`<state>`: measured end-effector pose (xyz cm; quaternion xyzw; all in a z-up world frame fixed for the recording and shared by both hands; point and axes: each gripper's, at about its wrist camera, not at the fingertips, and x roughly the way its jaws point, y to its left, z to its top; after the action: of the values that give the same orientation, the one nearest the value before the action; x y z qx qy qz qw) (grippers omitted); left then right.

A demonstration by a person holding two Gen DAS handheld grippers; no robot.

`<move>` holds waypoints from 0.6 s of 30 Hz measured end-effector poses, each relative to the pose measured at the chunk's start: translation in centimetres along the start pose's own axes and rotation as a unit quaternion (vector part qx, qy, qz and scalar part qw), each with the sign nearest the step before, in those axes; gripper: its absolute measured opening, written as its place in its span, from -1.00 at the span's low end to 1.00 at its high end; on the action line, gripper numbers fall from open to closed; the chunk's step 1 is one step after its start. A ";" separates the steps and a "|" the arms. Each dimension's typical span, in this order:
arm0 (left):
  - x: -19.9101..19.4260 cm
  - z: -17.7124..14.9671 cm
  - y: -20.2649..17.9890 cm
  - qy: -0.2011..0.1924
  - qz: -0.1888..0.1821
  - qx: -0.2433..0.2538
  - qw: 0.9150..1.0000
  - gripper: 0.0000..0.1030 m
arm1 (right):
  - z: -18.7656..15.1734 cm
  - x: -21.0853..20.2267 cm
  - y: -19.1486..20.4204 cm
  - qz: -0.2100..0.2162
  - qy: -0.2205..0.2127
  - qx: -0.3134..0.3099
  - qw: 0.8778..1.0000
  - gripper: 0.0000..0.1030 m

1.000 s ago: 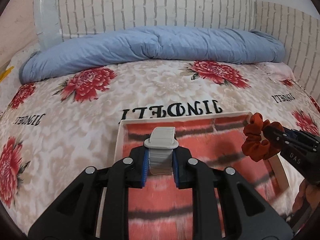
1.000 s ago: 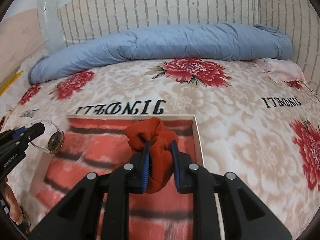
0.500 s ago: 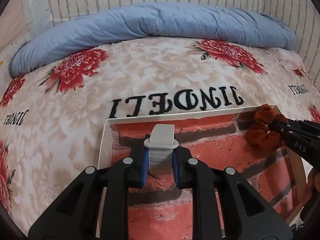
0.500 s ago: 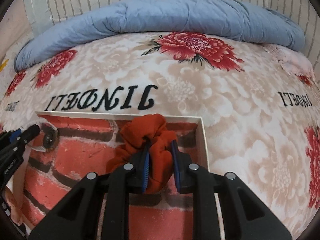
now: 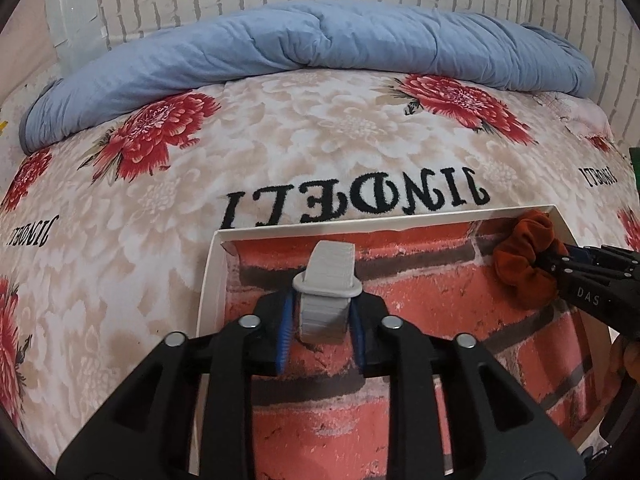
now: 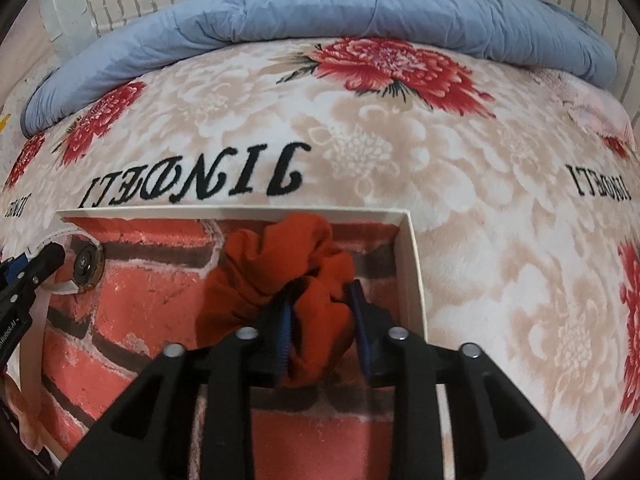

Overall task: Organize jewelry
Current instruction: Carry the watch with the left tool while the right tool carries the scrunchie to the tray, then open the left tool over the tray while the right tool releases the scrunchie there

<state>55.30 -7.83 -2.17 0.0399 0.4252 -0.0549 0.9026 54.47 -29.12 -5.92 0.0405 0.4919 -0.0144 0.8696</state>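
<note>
A shallow white box [image 5: 360, 229] with a brick-print lining lies on the bed. My left gripper [image 5: 322, 320] is low over its left part, jaws opening. The grey watch strap [image 5: 326, 280] stands between the pads with a thin gap on each side. In the right wrist view the watch face [image 6: 86, 266] lies on the lining beside the left gripper [image 6: 24, 276]. My right gripper [image 6: 322, 312] is at the box's far right corner, jaws opening around the rust-orange scrunchie [image 6: 276, 264], which rests on the lining. The scrunchie [image 5: 524, 260] and right gripper [image 5: 558, 260] also show at the left wrist view's right edge.
The box [image 6: 240, 213] sits on a cream blanket with red flowers [image 5: 320, 148] and black lettering. A rolled blue quilt [image 5: 320, 40] lies along the far side against a white brick-pattern wall. A hand [image 5: 628, 356] shows at the right edge.
Both grippers came down and forward into the box. Their jaws, earlier pressed on the watch strap and the scrunchie, now stand wider, and both things rest on the lining.
</note>
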 end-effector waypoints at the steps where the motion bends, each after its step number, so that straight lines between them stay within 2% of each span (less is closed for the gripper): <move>1: -0.2 -0.1 0.1 -0.003 0.004 -0.001 1.000 -0.37 | -0.1 0.0 0.0 -0.001 0.001 -0.001 1.000 -0.23; 3: -0.7 -0.4 0.1 -0.004 0.008 0.003 1.000 -0.28 | -0.5 -0.4 0.0 0.001 0.004 -0.008 1.000 -0.14; 5: -1.3 -0.7 0.0 -0.008 0.012 0.006 1.000 0.13 | -0.8 -1.0 -0.1 0.004 0.004 -0.011 1.000 -0.07; 7: -2.3 -1.2 0.0 -0.021 0.016 0.008 1.000 0.35 | -1.3 -2.1 -0.4 0.010 -0.002 -0.010 1.000 -0.02; 14: -7.3 -3.1 0.0 -0.047 -0.001 0.006 0.999 0.66 | -4.1 -8.0 -2.0 0.023 -0.056 0.003 0.998 0.38; 18: -11.8 -4.8 0.3 -0.071 -0.009 0.003 0.997 0.75 | -6.5 -11.7 -2.6 0.020 -0.083 -0.006 0.996 0.45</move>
<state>44.23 -6.15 3.86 0.0349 0.3603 -0.0676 0.9297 42.68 -31.31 0.61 0.0437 0.4171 0.0031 0.9078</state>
